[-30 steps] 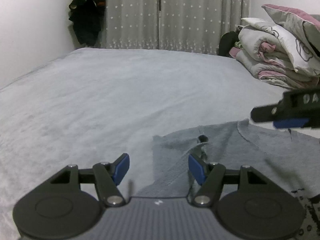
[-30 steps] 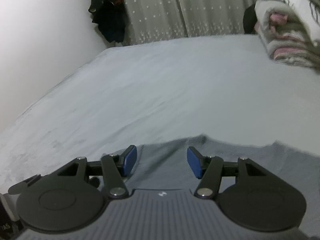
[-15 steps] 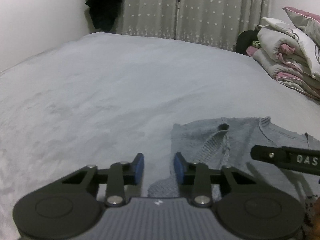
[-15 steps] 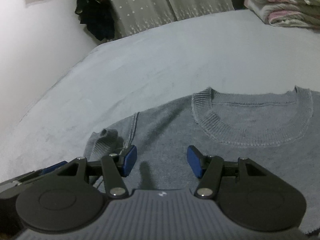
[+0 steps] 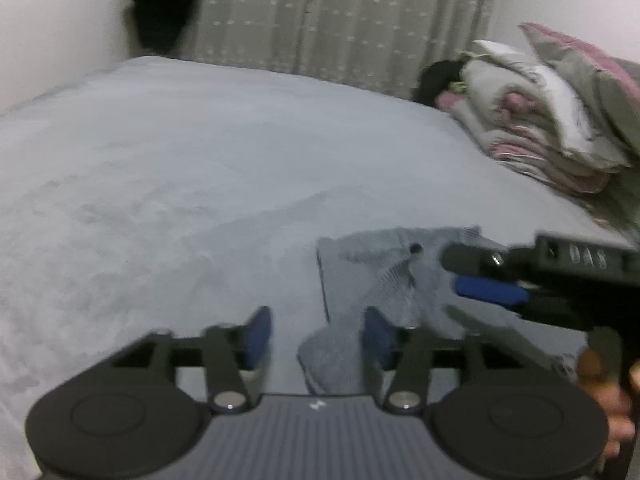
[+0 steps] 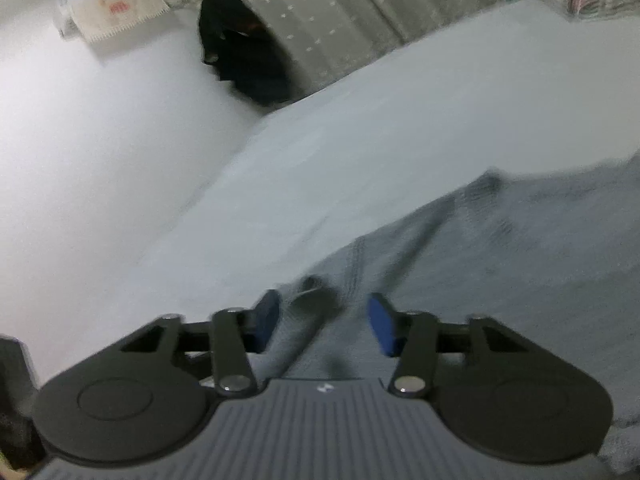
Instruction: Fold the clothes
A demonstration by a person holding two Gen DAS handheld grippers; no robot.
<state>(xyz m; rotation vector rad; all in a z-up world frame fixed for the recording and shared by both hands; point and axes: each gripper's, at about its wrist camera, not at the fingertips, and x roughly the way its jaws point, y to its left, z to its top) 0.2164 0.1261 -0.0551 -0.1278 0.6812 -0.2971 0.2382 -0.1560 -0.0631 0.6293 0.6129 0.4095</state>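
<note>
Sweater (image 5: 404, 280), grey knit, lies flat on the bed (image 5: 200, 184), its folded-in sleeve bunched at the near left corner. Since a second ago I have brought both grippers down from the neckline area to that sleeve, so the sleeve fold appears to be the step in hand. Left gripper (image 5: 316, 334): jaws opening, sleeve fabric between them, not pinched. Right gripper (image 6: 324, 322): jaws closing around the cuff, pads not yet pressing.

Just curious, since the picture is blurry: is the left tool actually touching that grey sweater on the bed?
Cannot tell. In the left wrist view, sweater fabric lies between the left tool's opening jaws, but blur hides any contact.
</note>
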